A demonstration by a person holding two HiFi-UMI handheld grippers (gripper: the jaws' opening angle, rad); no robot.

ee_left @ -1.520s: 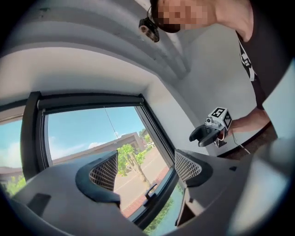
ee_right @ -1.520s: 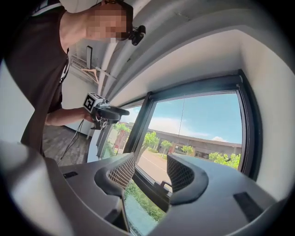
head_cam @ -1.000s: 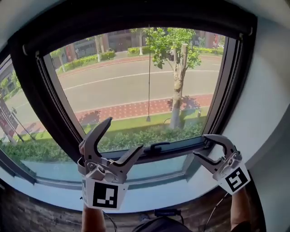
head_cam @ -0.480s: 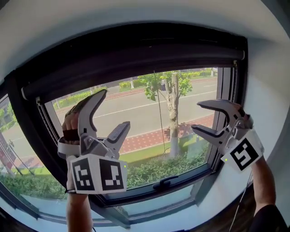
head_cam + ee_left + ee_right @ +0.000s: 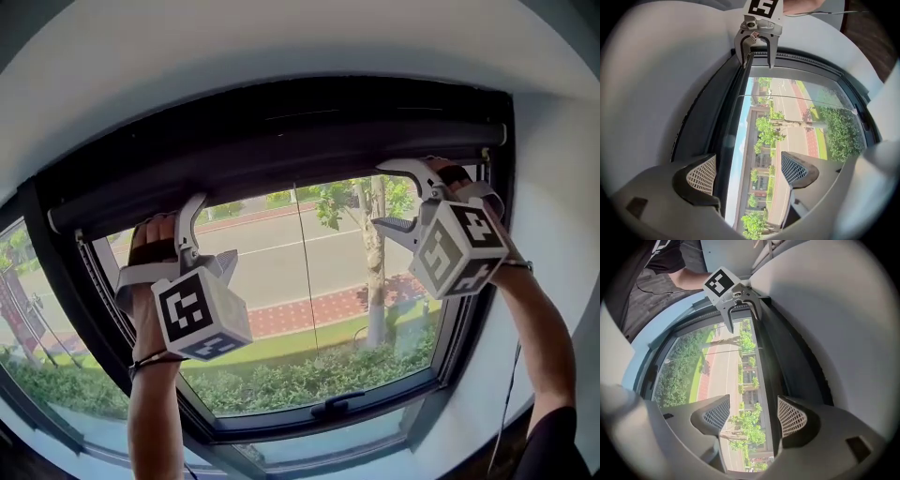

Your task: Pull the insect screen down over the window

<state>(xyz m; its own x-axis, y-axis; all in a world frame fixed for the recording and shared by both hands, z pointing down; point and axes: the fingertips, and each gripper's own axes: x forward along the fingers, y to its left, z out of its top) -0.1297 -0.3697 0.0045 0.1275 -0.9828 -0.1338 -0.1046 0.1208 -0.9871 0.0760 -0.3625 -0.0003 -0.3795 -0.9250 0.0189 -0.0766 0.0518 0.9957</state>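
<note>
Both grippers rose to the top of the window (image 5: 309, 281). Left gripper (image 5: 211, 232) & right gripper (image 5: 379, 197) are spread, and the right's jaws just opened wider. Insect screen (image 5: 281, 122) is rolled up at the top. Its bottom bar (image 5: 281, 175) passes between both jaw pairs, not pinched yet. Likely next: clamp, pull down.

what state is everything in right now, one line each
screen, rolled up at the top, not pulled down
left gripper, open, screen's bottom edge between the jaws, not gripped
right gripper, open, jaws have just been opening, same edge between them
cord, hanging straight, untouched
window, looks shut
handle, lying flat
</note>
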